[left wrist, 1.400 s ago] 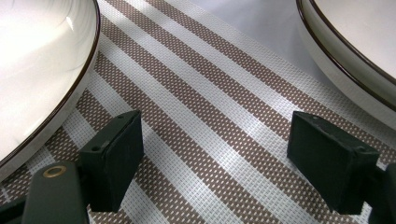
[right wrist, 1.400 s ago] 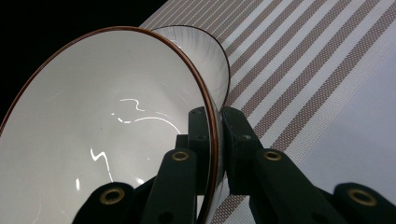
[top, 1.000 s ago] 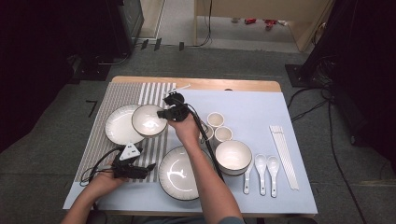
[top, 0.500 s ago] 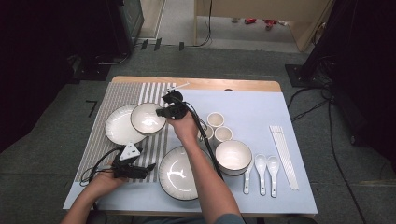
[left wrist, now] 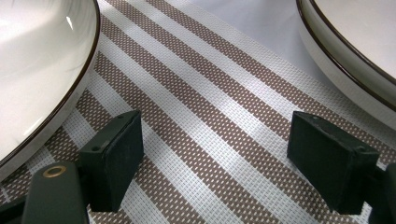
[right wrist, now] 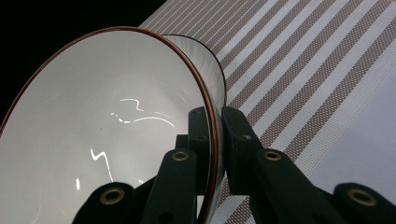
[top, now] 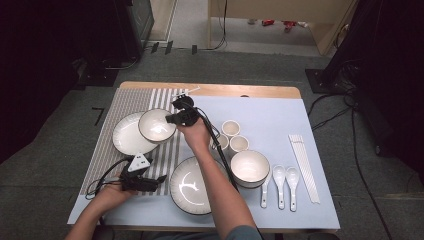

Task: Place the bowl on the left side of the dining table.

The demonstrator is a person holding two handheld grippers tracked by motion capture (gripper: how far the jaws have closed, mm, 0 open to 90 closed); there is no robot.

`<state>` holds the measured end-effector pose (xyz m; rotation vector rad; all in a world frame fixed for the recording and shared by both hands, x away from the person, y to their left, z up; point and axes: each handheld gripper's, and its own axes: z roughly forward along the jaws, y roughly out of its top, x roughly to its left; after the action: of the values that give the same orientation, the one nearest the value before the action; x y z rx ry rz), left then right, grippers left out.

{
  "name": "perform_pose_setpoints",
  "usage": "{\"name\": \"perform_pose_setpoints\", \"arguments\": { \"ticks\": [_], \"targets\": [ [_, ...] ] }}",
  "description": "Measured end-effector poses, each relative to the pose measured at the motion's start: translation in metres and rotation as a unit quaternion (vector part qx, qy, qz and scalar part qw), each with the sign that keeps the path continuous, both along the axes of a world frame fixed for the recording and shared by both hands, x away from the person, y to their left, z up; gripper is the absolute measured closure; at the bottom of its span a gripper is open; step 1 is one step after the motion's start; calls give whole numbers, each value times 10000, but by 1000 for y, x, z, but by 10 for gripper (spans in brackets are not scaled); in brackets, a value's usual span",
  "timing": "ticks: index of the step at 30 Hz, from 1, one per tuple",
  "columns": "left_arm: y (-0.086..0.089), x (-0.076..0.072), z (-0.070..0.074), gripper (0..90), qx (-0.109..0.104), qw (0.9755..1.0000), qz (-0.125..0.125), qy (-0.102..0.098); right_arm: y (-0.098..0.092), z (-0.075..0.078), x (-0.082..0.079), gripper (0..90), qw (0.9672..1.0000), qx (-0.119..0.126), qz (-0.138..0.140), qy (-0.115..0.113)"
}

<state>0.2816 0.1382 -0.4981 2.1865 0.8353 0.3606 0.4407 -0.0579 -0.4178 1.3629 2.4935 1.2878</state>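
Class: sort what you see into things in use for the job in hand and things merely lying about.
In use: right gripper, bowl gripped by its rim, plate beneath it.

Lying about: left gripper, large plate, three cups, second bowl, spoons, chopsticks.

Right gripper (top: 172, 119) gripping bowl (top: 156, 125) rim above plate (top: 131, 135), left gripper (top: 159, 179) on striped mat (top: 117, 107)
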Motion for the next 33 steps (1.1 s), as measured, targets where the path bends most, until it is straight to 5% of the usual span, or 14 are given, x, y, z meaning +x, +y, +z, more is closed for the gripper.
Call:
{"name": "perform_pose_setpoints", "arguments": {
  "ticks": [33],
  "targets": [
    [0, 0, 0, 188, -1, 10000, 1, 2, 9, -6, 15, 831, 9999, -88, -81, 37]
  ]
}}
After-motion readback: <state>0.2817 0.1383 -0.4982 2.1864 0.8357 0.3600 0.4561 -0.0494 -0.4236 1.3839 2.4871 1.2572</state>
